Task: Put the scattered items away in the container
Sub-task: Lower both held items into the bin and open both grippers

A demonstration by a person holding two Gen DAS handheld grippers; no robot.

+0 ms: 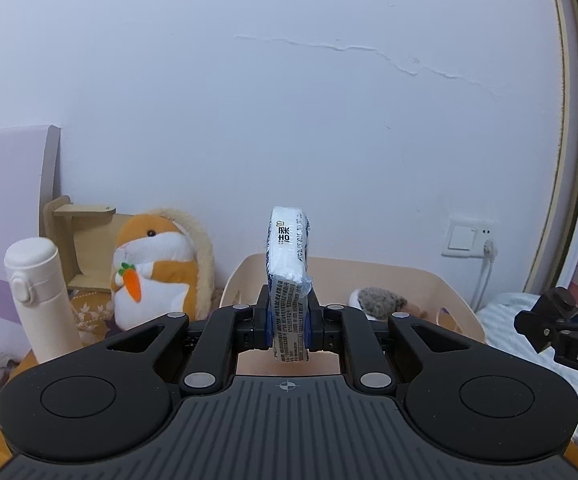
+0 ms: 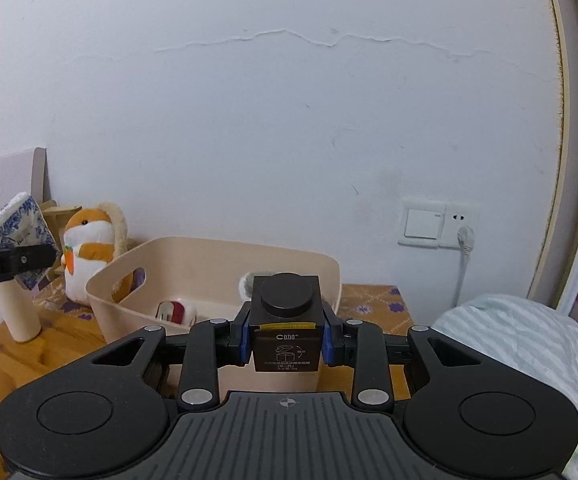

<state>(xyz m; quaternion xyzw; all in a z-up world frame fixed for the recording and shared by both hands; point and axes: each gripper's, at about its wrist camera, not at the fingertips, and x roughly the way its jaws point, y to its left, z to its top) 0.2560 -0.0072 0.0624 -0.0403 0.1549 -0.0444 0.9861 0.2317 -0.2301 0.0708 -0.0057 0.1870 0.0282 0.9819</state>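
Gripping tight, the left gripper pinches a tissue pack upright, held above the near rim of the beige bin, while the right gripper clamps a dark cube-shaped box just in front of that bin. Inside the bin lie a red-and-white item and a furry grey toy; left of the bin a hamster plush and a white bottle stand on the desk.

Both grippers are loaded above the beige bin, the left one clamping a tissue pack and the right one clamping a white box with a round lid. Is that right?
Not quite: the box in the right gripper is black, not white, as the right wrist view shows. The rest holds: the left gripper clamps the tissue pack above the beige bin.
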